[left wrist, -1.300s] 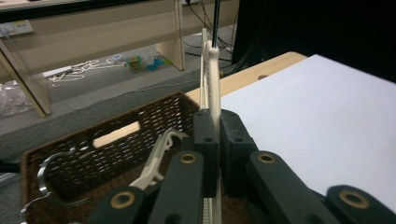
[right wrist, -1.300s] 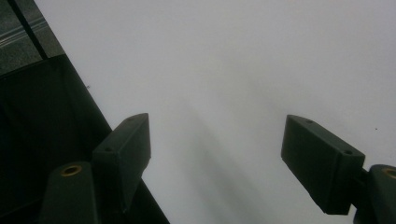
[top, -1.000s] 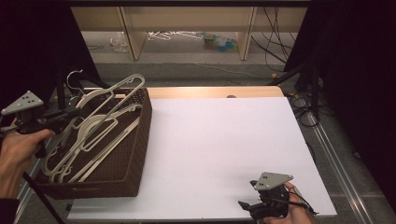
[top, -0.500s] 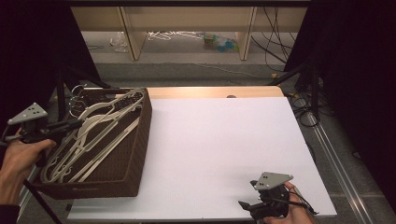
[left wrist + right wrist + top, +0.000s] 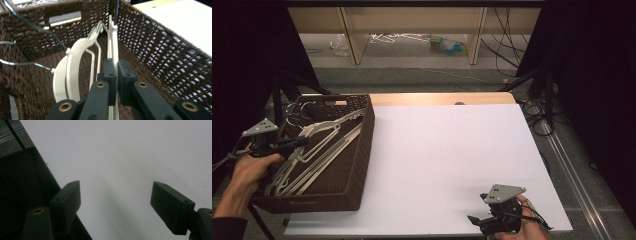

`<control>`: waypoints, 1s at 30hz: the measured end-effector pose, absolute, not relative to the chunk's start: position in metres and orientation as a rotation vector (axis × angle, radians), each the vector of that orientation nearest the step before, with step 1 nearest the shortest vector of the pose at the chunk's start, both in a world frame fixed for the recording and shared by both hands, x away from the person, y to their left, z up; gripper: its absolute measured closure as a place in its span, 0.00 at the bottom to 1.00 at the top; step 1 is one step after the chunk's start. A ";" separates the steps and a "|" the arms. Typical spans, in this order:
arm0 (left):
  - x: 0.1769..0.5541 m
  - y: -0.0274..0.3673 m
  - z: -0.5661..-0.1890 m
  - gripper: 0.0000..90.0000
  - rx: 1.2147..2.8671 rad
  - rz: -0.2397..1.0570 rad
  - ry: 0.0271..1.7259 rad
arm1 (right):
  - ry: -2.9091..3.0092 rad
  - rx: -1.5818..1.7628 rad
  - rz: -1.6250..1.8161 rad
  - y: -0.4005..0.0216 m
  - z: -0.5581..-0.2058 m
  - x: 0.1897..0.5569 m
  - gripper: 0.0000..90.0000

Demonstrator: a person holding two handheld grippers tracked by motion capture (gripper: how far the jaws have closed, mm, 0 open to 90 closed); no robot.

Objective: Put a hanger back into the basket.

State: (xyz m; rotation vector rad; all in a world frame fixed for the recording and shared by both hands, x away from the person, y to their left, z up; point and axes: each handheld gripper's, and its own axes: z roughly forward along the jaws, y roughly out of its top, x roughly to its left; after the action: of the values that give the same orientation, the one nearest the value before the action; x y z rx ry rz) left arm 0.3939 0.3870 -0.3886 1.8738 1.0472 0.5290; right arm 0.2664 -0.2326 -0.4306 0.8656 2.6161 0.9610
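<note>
White board covers your bench (image 5: pixel 447 165), with dark floor and pale wooden shelving behind it. At its left edge stands a dark brown woven wicker basket (image 5: pixel 359 150), holding a loose pile of cream plastic clothes hangers (image 5: pixel 319 147) with wire hooks. Your left claw (image 5: pixel 294 143) reaches into the basket, its jaws clamped together on the thin bar of one cream hanger (image 5: pixel 114 50), which lies along the basket's inner wall in the left gripper view. Your right claw (image 5: pixel 477 221) rests low at the near right corner of the bench, well apart from the basket, its jaws standing wide apart over bare white surface with nothing between them.
</note>
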 end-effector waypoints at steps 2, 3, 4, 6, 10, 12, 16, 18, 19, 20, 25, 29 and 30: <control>0.397 0.390 -0.391 0.96 1.883 0.538 1.024 | 2.603 0.864 0.974 -0.232 -0.431 0.266 0.28; 0.398 0.390 -0.393 0.96 1.884 0.536 1.029 | 2.619 0.865 0.962 -0.233 -0.430 0.266 0.28; 0.398 0.390 -0.393 0.95 1.883 0.535 1.034 | 2.600 0.865 0.973 -0.232 -0.431 0.266 0.28; 0.396 0.389 -0.397 0.95 1.844 0.500 1.103 | 2.612 0.861 0.962 -0.232 -0.431 0.266 0.28; 0.400 0.396 -0.402 0.94 1.853 0.522 1.100 | 2.617 0.864 0.964 -0.232 -0.431 0.266 0.28; 0.400 0.397 -0.404 0.94 1.834 0.519 1.131 | 2.614 0.864 0.967 -0.232 -0.431 0.267 0.28; 0.403 0.401 -0.405 0.93 1.862 0.554 1.126 | 2.618 0.862 0.961 -0.232 -0.432 0.267 0.28; 0.401 0.398 -0.406 0.92 1.831 0.547 1.186 | 2.605 0.865 0.970 -0.231 -0.433 0.266 0.28; 0.402 0.400 -0.406 0.92 1.854 0.565 1.179 | 2.603 0.859 0.971 -0.231 -0.433 0.267 0.28; 0.402 0.399 -0.407 0.92 1.844 0.562 1.199 | 2.606 0.862 0.972 -0.231 -0.433 0.266 0.28; 0.405 0.401 -0.409 0.90 1.857 0.592 1.238 | 2.623 0.857 0.961 -0.231 -0.433 0.267 0.28; 0.407 0.400 -0.412 0.88 1.870 0.611 1.303 | 2.619 0.866 0.961 -0.231 -0.434 0.267 0.28; 0.408 0.401 -0.413 0.88 1.881 0.631 1.308 | 2.621 0.867 0.961 -0.231 -0.434 0.267 0.28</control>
State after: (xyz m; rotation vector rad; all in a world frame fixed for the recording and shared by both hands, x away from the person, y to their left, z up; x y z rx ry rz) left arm 0.4076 0.4008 -0.4130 1.8811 1.3080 0.6305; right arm 0.2670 -0.2307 -0.4339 0.8666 2.6213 0.9612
